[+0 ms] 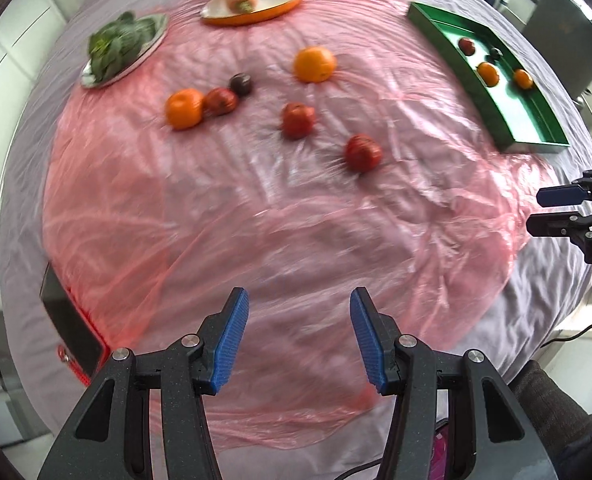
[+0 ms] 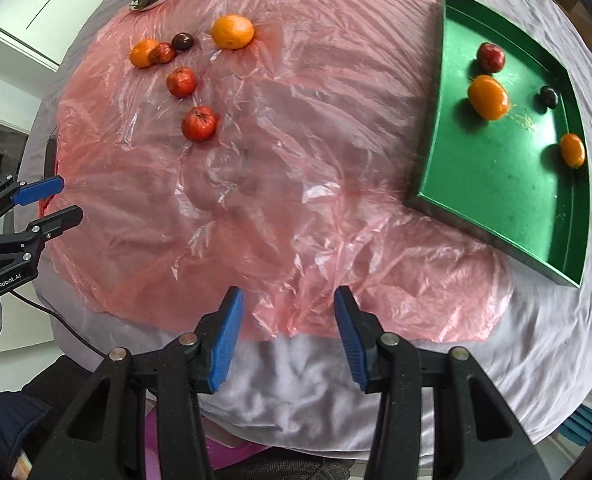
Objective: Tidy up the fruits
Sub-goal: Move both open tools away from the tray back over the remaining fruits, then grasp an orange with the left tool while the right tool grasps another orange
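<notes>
Both grippers have their fingers apart with nothing between them: the left gripper point(image 1: 299, 344) at the bottom of its view, the right gripper point(image 2: 290, 338) at the bottom of its own. On the pink sheet point(image 1: 256, 208), upper centre, lie six loose fruits, among them a big orange point(image 1: 314, 64). At the upper right, the green tray point(image 2: 495, 184) holds four small fruits.

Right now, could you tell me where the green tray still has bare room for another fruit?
The near half of the green tray is bare, bordered by its near wall and the small orange. The far half is crowded: a red fruit, a larger orange and a dark fruit sit there.
</notes>
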### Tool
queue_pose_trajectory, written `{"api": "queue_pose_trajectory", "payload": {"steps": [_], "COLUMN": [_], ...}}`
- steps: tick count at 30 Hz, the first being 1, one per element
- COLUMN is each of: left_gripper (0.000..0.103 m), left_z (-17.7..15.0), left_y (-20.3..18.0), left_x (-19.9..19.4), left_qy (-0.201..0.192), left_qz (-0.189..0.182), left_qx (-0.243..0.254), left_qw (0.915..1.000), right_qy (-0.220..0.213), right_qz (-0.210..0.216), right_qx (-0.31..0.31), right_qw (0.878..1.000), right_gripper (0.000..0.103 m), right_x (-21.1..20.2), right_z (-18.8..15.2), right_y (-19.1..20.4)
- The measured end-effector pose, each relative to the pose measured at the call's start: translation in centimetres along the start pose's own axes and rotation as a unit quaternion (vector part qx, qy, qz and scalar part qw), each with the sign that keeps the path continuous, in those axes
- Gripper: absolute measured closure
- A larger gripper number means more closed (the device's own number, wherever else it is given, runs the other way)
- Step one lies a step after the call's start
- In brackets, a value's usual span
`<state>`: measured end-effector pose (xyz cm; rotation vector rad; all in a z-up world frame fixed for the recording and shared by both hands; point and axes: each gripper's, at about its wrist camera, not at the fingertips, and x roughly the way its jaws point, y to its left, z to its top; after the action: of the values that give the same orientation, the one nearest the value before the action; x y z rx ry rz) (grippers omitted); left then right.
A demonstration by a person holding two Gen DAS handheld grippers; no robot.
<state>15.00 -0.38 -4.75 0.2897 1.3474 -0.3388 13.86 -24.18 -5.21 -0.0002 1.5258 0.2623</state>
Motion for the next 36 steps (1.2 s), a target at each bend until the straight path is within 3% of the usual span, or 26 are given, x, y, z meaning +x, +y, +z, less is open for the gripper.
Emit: {"api": "queue_pose_trajectory", "payload": {"steps": [6,12,26,31,36], "left_gripper": [0.056,0.056,0.056,0.056,0.056], "left_z": [-0.9,0.2,9.0,12.4,14.4], "left_y": [3.3,5.7,11.0,12.7,14.3], "left_x": [0.4,0.1,1.1,2.2,4.5], "left_qy": [0.011,-0.001,-0.036,-0.03,-0.002], "left_qz": [0.015,0.018,-0.016,-0.05,-0.068], "left_qx": [-0.038,-0.074,-0.172,-0.234,-0.322], "left_qw": [0.9991,0.9971,0.9844,0.9705,0.9444], "right_qy": [0.002,-0.016,-0.078,-0.104,-0.128], "right_qz": [0.018,0.035,0.08,0.092,0.097], "right_qx": [-0.011,-0.011,-0.008,0.0,0.016], "right_qw": [1.0,0.999,0.994,0.99,0.987], "right_gripper": [0.026,0.026,0.026,0.026,0.026], "right_x": [1.0,0.8,1.2,2.1,2.6], "right_z": [1.1,2.9,9.7,12.8,16.0], "right_y": [1.5,2.2,3.7,4.3,4.5]}}
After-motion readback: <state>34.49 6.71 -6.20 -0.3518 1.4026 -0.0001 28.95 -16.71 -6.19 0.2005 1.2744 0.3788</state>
